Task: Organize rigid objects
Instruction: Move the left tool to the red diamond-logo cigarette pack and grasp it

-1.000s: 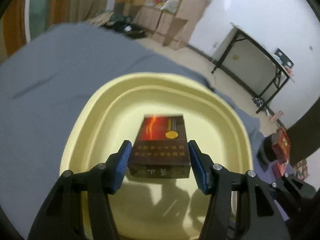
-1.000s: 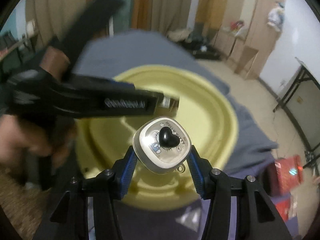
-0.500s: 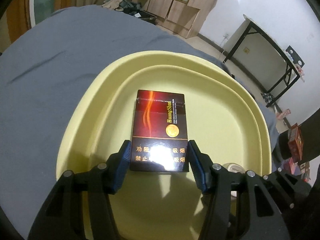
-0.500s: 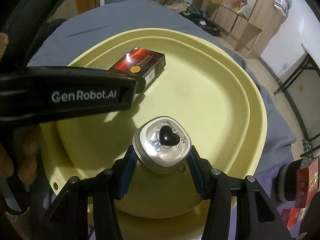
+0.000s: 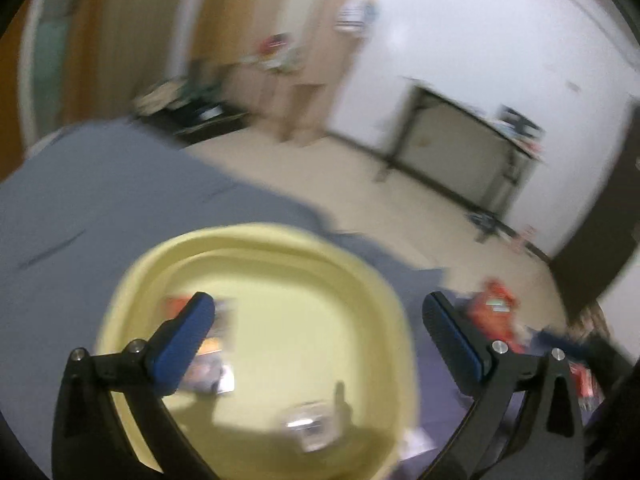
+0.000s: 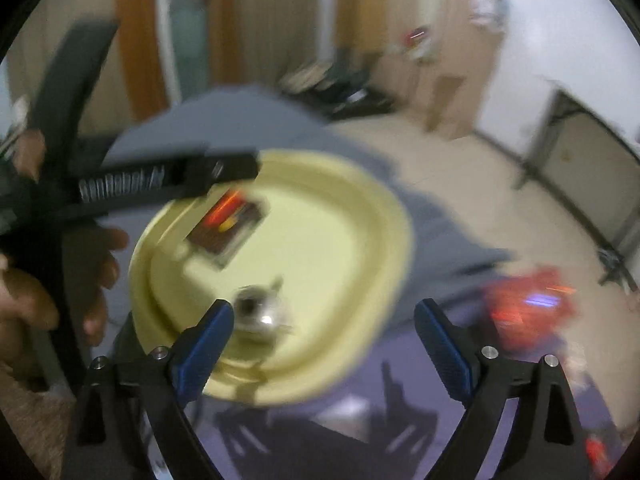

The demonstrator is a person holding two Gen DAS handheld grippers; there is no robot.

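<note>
Both views are motion-blurred. A pale yellow tray (image 5: 360,280) lies on a grey cloth; it also shows in the right wrist view (image 6: 380,216). In it lie a dark red cigarette pack (image 6: 226,230), partly hidden behind my left finger in the left wrist view (image 5: 208,364), and a small silver tin (image 6: 260,314), which also shows in the left wrist view (image 5: 310,424). My left gripper (image 5: 318,334) is open and empty above the tray. My right gripper (image 6: 322,336) is open and empty above the tray's near right edge.
Red boxes (image 6: 528,308) lie to the right of the tray, also seen in the left wrist view (image 5: 492,316). The left gripper's black body (image 6: 160,184) and the hand holding it reach in from the left. A black-framed table (image 5: 472,144) stands by the white wall.
Both grippers have opened and lifted back from the tray. The cigarette pack and the silver tin were let go and now lie in the tray.
</note>
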